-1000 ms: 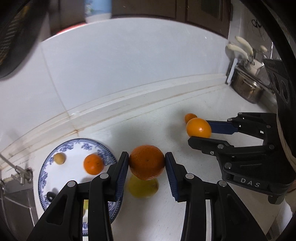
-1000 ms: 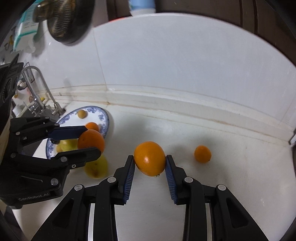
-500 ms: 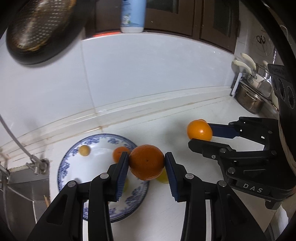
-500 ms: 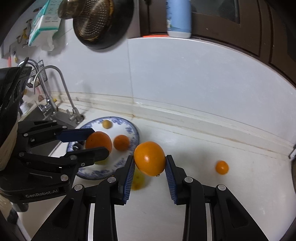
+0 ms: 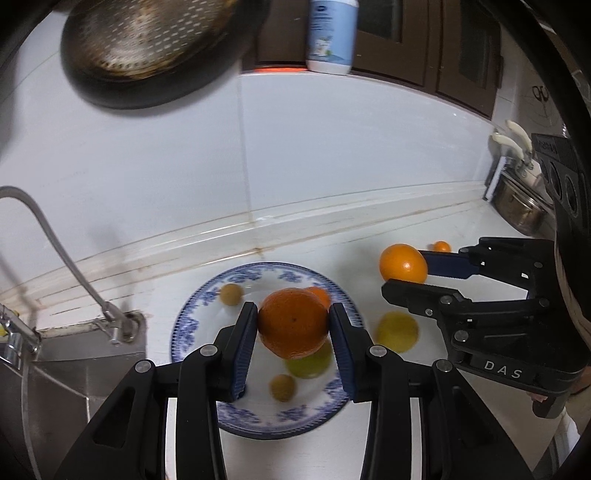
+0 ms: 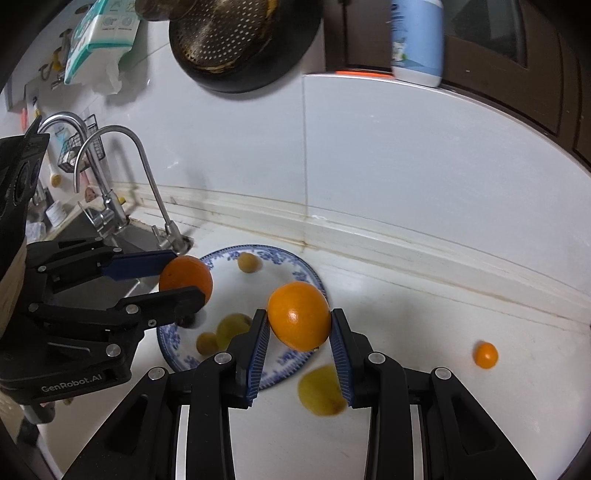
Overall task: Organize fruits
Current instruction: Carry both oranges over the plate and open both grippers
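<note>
My left gripper [image 5: 293,334] is shut on a large orange [image 5: 293,323] and holds it above the blue-patterned plate [image 5: 195,325]. My right gripper [image 6: 299,338] is shut on a second orange [image 6: 299,315], held over the plate's right rim [image 6: 308,271]. On the plate lie two small brown fruits [image 5: 231,294] [image 5: 282,386], a green-yellow fruit [image 5: 308,363] and a small orange [image 5: 320,294]. A yellow lemon [image 6: 319,391] lies on the counter right of the plate. A tiny orange [image 6: 485,355] lies farther right.
A sink [image 5: 55,365] with a faucet [image 6: 110,177] lies left of the plate. A colander [image 6: 236,40] hangs on the white tiled wall. A blue bottle [image 5: 330,35] stands on the ledge above. A pot [image 5: 521,206] stands at the far right.
Both grippers have moved left with their oranges. The left one now hangs over the plate and the right one has reached the plate's right rim.
</note>
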The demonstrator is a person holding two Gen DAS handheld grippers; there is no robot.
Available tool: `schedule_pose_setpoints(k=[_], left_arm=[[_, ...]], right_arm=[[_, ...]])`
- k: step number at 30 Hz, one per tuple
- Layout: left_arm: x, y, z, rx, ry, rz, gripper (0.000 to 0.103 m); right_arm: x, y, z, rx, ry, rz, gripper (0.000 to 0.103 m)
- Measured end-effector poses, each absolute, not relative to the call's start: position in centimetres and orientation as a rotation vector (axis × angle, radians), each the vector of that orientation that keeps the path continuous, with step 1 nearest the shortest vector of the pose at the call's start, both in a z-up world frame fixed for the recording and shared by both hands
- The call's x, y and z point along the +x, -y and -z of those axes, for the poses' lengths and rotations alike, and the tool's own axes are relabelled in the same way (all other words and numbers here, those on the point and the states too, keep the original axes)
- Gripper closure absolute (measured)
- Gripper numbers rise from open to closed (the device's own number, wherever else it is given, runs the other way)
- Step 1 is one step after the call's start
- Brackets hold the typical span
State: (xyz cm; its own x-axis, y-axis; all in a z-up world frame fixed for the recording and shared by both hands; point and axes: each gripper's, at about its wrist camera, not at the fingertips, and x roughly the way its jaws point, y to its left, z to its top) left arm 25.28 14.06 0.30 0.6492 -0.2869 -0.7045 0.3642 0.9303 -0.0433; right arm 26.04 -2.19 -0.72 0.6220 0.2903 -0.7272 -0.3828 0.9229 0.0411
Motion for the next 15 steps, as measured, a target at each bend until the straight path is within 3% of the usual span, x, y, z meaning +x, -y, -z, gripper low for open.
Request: schedule_pose_setpoints(k=[15], left_arm=[[29.5, -19.1, 3.3, 0.079, -0.870, 0.318, 0.064]], right_arm=[[32.3, -3.0, 4.7, -0.120, -0.978, -0.416, 0.069]])
